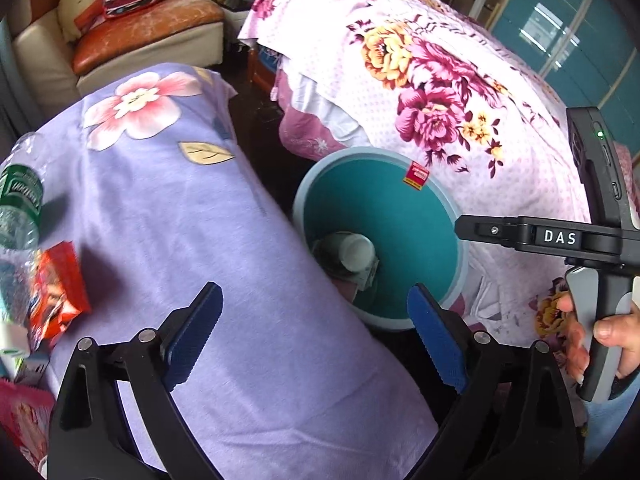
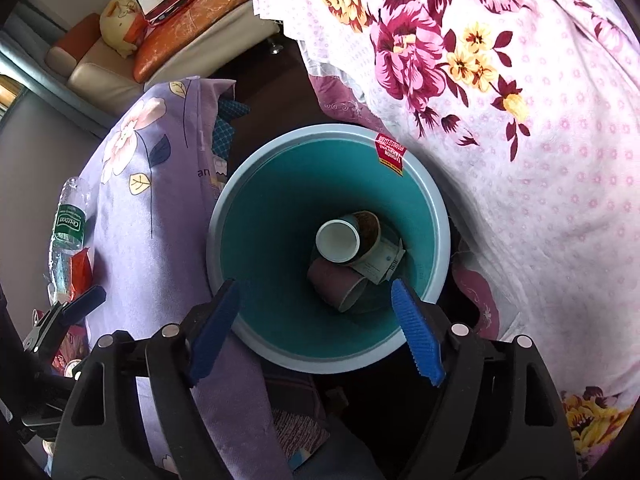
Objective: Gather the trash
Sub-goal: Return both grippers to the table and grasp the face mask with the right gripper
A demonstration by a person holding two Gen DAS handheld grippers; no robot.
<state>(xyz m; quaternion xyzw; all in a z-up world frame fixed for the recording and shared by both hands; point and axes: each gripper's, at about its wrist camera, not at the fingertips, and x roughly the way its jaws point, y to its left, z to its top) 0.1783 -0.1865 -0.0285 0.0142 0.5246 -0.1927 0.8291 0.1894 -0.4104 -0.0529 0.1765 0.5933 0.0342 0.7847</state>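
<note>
A teal trash bin (image 2: 280, 184) with a pale blue rim stands on the floor between a purple-covered table (image 2: 168, 200) and a floral bed. Cups (image 2: 338, 240) and a paper box lie at its bottom. My right gripper (image 2: 316, 312) is open and empty, right above the bin's near rim. My left gripper (image 1: 316, 328) is open and empty, over the table's purple cloth (image 1: 180, 220), left of the bin (image 1: 400, 216). A clear plastic bottle with a green label (image 1: 18, 208) and an orange snack wrapper (image 1: 56, 292) lie at the table's left edge. The right gripper's handle (image 1: 560, 236) shows at right.
The floral bedspread (image 1: 440, 88) hangs close to the bin's right side. A cream and orange sofa (image 1: 132, 32) with cushions stands at the back left. More wrappers and small packs (image 1: 20, 412) lie at the table's near left corner. Dark floor runs between table and bed.
</note>
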